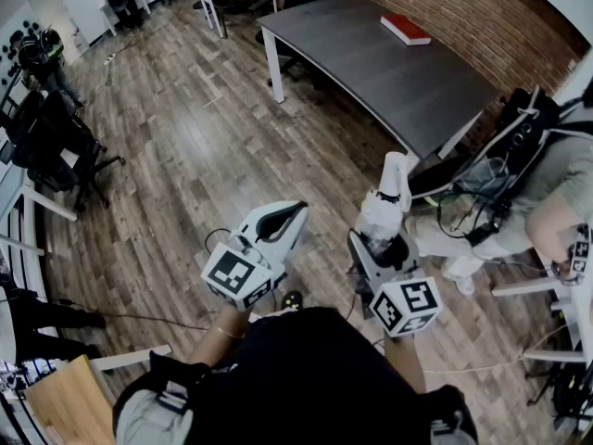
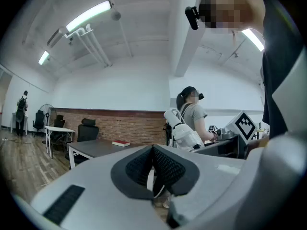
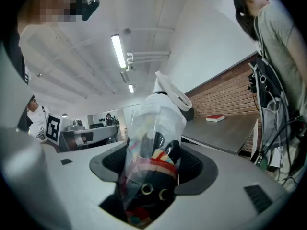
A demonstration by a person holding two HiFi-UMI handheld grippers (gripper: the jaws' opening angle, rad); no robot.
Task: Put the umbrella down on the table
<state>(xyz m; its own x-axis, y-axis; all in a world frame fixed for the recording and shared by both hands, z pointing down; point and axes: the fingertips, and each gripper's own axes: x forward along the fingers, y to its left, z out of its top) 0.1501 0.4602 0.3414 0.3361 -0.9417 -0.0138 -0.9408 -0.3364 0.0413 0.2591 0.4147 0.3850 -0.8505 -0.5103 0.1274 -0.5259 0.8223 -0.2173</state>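
Observation:
A folded umbrella [image 1: 383, 213] [image 3: 152, 140] in a clear plastic sleeve, with a white handle, stands up from my right gripper [image 1: 382, 247] [image 3: 153, 169], which is shut on its dark lower part. It hangs in the air over the wooden floor, short of the grey table [image 1: 371, 63] [image 3: 225, 133] ahead. My left gripper [image 1: 295, 213] [image 2: 153, 150] is beside it on the left, held level, its ribbed pads meeting with nothing between them. The left gripper view also shows the umbrella [image 2: 182, 128] and the table [image 2: 96, 148].
A red book [image 1: 405, 28] [image 3: 215, 118] [image 2: 121, 143] lies at the table's far end by the brick wall. A second person [image 1: 556, 202] with cables and gear stands close on the right. Office chairs [image 1: 56, 137] are at the left, a wooden box [image 1: 65, 397] at the lower left.

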